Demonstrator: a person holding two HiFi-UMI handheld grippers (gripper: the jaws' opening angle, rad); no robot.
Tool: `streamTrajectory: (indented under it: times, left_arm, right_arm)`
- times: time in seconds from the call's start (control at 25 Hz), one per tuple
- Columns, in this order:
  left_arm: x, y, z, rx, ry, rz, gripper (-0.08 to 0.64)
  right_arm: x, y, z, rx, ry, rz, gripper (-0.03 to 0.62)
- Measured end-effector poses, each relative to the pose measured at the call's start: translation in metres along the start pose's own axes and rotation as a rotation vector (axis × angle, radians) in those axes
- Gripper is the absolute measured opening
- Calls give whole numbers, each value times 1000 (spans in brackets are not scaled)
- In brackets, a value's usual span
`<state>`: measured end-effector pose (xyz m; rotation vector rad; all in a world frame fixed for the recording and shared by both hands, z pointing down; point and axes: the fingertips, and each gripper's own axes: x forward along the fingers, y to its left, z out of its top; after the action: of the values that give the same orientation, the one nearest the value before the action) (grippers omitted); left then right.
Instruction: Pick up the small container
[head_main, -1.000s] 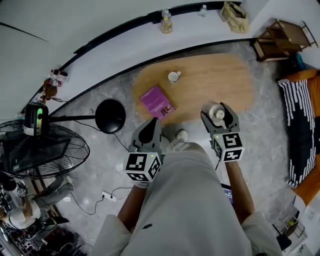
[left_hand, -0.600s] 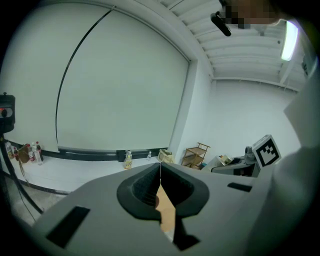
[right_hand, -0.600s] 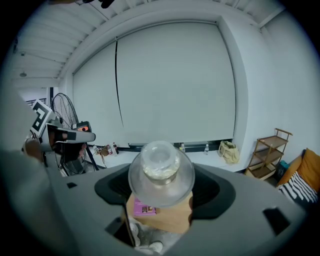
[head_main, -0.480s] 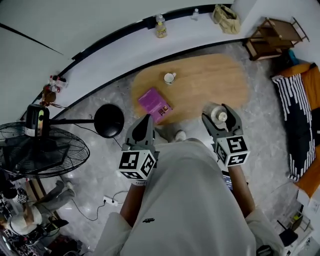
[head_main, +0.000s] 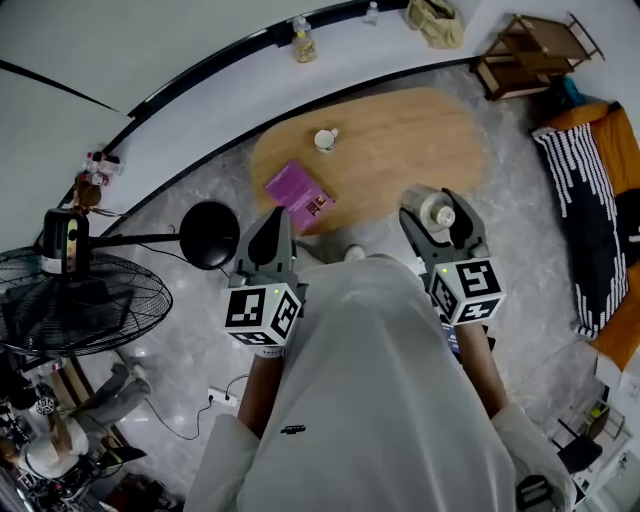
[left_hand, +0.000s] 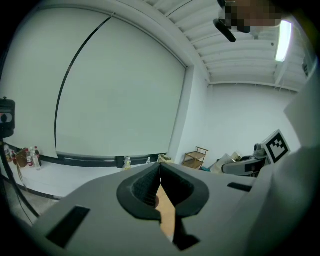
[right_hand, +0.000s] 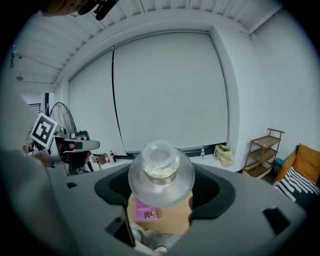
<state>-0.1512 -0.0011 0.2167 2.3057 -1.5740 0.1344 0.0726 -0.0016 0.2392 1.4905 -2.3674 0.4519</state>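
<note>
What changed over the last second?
Nothing taken or released. The grippers sit slightly wider apart; the oval wooden table drifts up-left in frame, likely camera motion. The right gripper still clamps the small clear glass container, the left gripper stays shut and empty; purple book and white cup unmoved.

small container (right_hand: 161, 172): clear, glossy; glass or plastic, cannot tell which
tabletop (head_main: 400, 140): light wood, smooth, matt
floor (head_main: 190, 330): grey, stone-like, faint sheen
left gripper (left_hand: 160, 169) fingers (left_hand: 143, 189): matt grey plastic shell, black ribbed lining
</note>
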Motion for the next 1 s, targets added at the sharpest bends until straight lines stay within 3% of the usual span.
streamTrajectory:
  times: [1.0]
  left_arm:
    - [11, -25, -1, 35, 41, -29, 21]
  right_arm:
    - [-14, -18, 4, -2, 9, 22, 337]
